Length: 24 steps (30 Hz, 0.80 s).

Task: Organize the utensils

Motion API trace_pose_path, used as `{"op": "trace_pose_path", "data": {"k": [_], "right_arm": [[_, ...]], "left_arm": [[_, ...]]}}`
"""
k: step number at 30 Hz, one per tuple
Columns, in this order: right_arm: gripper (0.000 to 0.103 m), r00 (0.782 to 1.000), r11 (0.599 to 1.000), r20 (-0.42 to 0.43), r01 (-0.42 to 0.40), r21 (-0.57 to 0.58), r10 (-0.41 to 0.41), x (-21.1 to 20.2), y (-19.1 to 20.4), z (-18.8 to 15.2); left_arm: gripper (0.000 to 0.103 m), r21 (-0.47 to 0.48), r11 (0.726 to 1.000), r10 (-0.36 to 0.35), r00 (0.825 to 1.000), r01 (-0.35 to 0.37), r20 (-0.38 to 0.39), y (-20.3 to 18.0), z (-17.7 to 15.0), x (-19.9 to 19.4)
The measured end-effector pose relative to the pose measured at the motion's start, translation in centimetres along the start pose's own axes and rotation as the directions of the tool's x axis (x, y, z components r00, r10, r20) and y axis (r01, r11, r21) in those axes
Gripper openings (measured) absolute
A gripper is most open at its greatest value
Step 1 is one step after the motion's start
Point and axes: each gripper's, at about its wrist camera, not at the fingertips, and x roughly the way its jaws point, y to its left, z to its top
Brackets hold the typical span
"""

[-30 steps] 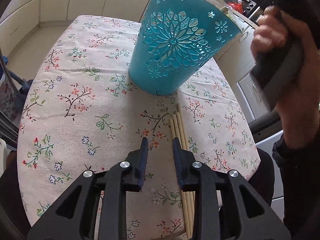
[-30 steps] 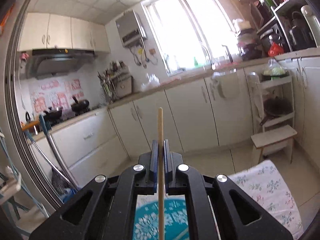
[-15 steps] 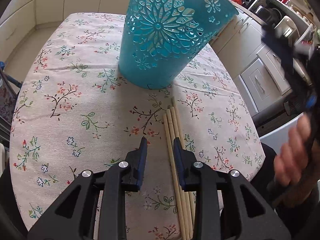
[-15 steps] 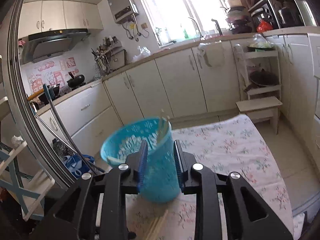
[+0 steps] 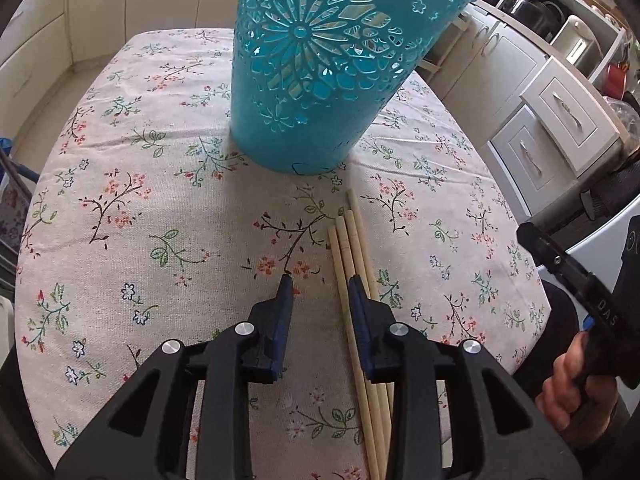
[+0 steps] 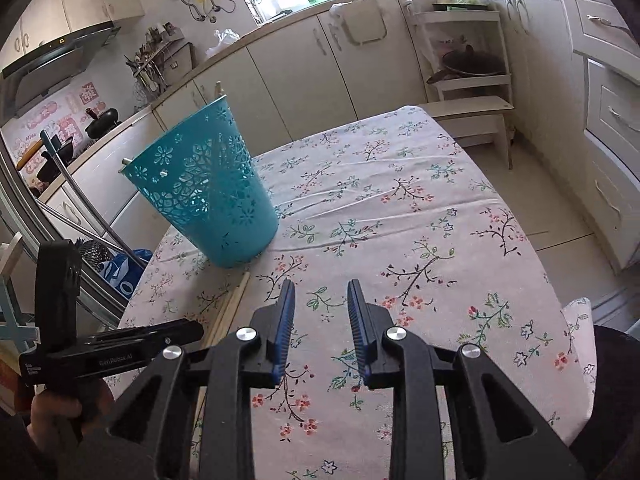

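Observation:
A teal cut-out bucket (image 5: 320,68) stands on the floral tablecloth (image 5: 140,216); it also shows in the right wrist view (image 6: 208,192) with chopstick ends (image 6: 218,87) sticking above its rim. Several wooden chopsticks (image 5: 352,264) lie on the cloth in front of the bucket. My left gripper (image 5: 319,292) is open and low over them, its right finger resting beside them. My right gripper (image 6: 320,292) is open and empty above the cloth, to the right of the chopsticks (image 6: 232,304).
The right gripper's body and hand (image 5: 588,320) show at the right edge of the left wrist view. The left gripper body (image 6: 104,344) shows at the lower left of the right wrist view. Kitchen cabinets (image 6: 320,64) and a white step shelf (image 6: 468,76) stand beyond the table.
My right gripper let go of its chopstick into the bucket, opened, and dropped down toward the table. My left gripper moved a little closer to the chopsticks on the cloth.

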Motion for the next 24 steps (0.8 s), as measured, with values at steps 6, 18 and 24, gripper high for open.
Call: {"op": "trace_pose_path", "data": {"k": [6,18,24], "right_arm": [[0.031,1.0,1.0,0.003,-0.012,0.007,0.012,-0.9,-1.2,0.1],[0.036,0.999,1.0,0.039,-0.013,-0.017,0.014,-5.7,-1.6,-0.2],[0.038,1.0,1.0,0.003,0.019,-0.02,-0.019,-6.8,-1.5,-0.5]], "left_arm": [[0.028,-0.016,1.0,0.026,0.999,-0.027,-0.029,-1.0,0.5,0.4],[0.014,0.136,0.97,0.214,0.972,-0.201,-0.096,-5.1,1.0,1.7],[0.013,0.081,0.991,0.116,0.984,-0.106,-0.132,-4.2,0.8,1.5]]}}
